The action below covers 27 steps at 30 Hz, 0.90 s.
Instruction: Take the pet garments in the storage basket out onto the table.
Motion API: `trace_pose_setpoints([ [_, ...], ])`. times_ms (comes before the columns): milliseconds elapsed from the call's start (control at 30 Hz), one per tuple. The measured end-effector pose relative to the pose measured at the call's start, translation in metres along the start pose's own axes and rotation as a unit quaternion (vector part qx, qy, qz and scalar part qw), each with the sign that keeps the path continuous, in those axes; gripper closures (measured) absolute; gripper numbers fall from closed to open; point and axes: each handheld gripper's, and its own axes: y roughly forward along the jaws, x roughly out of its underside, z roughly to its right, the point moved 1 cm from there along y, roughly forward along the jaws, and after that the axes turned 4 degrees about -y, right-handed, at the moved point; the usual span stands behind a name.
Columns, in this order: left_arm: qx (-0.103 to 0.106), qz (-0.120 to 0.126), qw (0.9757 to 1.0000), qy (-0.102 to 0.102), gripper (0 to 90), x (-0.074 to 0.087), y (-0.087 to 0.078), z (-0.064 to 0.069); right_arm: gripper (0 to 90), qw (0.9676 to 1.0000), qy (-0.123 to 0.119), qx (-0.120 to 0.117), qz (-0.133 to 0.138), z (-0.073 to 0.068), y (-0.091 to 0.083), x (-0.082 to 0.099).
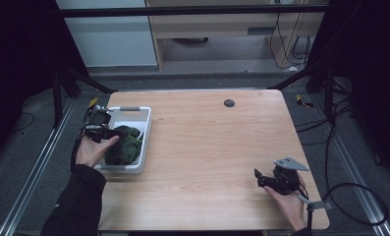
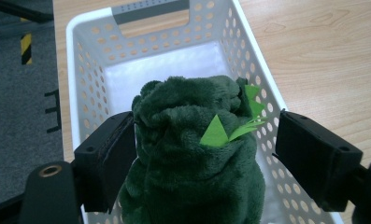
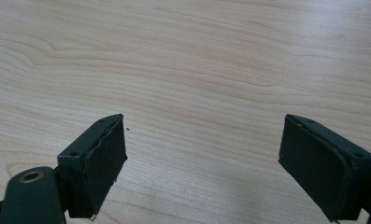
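A dark green plush toy (image 1: 124, 145) with light green spikes lies in a white perforated basket (image 1: 146, 132) at the table's left. My left gripper (image 1: 115, 133) hangs over the basket. In the left gripper view the left gripper (image 2: 204, 126) is open and straddles the plush toy (image 2: 192, 154); its left jaw touches the fabric, while the right jaw stands clear of it. The basket (image 2: 92, 79) wall rises behind. My right gripper (image 1: 259, 178) is open near the front right of the table. In the right gripper view the right gripper (image 3: 204, 135) has only bare wood between its jaws.
The light wooden table (image 1: 207, 142) has a small black round disc (image 1: 229, 103) near its far edge. A cable (image 1: 349, 196) trails off the table's right side onto the grey floor. Dark frame legs stand at the far corners.
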Motion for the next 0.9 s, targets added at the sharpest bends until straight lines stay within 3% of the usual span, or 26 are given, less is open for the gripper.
trace_pose_setpoints([
  [367, -0.002, -0.024, 0.9997, 0.008, 16.0, 0.001, 0.009, 0.003, 14.1, 1.0, 0.0, -0.003, -0.006, -0.001, 0.001, 0.0],
  [900, 0.0, -0.055, 0.9985, 0.004, 14.6, 0.013, 0.028, -0.001, 13.9, 0.9999, -0.003, -0.009, -0.013, -0.002, 0.003, 0.001],
])
